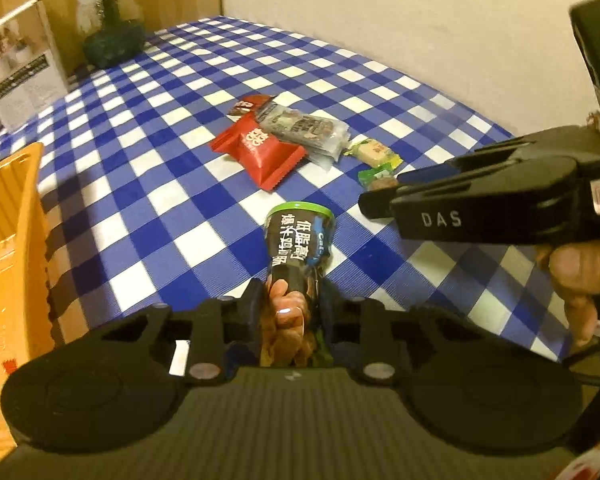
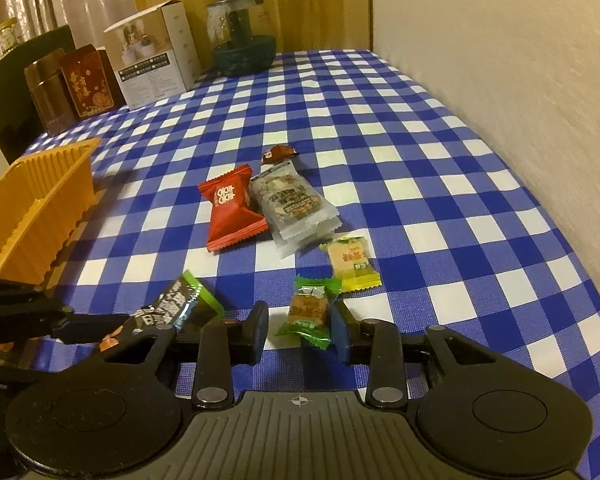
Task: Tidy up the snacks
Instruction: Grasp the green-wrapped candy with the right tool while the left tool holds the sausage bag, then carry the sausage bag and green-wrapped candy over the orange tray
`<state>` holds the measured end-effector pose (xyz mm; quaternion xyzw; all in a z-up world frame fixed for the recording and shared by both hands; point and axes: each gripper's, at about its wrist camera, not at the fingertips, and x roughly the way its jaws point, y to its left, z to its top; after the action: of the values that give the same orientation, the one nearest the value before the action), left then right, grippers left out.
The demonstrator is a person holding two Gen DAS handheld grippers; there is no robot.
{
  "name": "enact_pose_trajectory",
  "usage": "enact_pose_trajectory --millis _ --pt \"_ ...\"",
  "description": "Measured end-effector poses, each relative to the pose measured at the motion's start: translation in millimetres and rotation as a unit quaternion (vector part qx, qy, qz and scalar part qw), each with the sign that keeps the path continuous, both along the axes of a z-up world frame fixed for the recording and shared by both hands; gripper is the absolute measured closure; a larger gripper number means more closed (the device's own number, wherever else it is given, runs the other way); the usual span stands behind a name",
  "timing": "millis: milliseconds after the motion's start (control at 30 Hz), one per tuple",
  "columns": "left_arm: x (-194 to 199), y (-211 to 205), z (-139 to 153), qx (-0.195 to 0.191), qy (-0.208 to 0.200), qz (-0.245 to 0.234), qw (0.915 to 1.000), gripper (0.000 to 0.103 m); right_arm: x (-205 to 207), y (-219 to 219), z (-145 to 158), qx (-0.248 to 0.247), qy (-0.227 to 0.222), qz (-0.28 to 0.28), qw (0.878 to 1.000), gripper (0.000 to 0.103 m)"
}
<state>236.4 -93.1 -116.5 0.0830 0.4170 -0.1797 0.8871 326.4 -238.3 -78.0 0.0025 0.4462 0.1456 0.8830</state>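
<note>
**Left holds black pouch, right straddles green candy**

The left gripper (image 1: 290,300) is clamped on a black snack pouch with a green top edge and white print (image 1: 298,240); the pouch sticks out forward along the fingers, lifted clear of the blue-and-white checked tablecloth (image 1: 148,128). In the right wrist view the same pouch (image 2: 172,308) shows at lower left, pinched in the left tool.

The right gripper (image 2: 300,330) has its jaws apart and grips nothing. A small green-wrapped brown candy (image 2: 308,312) lies on the cloth right between the two fingers, long axis running roughly fore-aft with a slight tilt, twisted ends front and back. Judgement: the right gripper is the nearer one to this candy and would only need to come down and close; whether the fingertips touch the cloth cannot be told.

The orange ribbed plastic tray (image 2: 40,200) sits at the left, nearer the left gripper; it is likely the drop spot for the pouch.

Count on the cloth:
- one red square snack packet (image 2: 230,212)
- one clear packet with a dark grainy bar (image 2: 292,204), touching the red one
- one small dark red-brown candy (image 2: 279,154) behind them
- one yellow-green wrapped candy (image 2: 350,260)
- one green candy
- plus one pouch held

Six snacks, one tray.
</note>
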Motion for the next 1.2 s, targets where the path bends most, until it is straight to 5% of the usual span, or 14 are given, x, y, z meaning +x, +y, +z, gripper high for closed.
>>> enact_pose_trajectory --millis 400,1200 --pt "-28.9 15.5 3.9 -0.061 0.007 0.080 0.9950 0.077 -15.2 5.2 4.6 -0.017 -0.010 0.002 1.000 0.077" --pt "-135.6 63.3 76.0 -0.084 -0.048 0.121 0.9879 0.077 -134.5 33.3 76.0 0.024 -0.047 -0.015 0.998 0.077"
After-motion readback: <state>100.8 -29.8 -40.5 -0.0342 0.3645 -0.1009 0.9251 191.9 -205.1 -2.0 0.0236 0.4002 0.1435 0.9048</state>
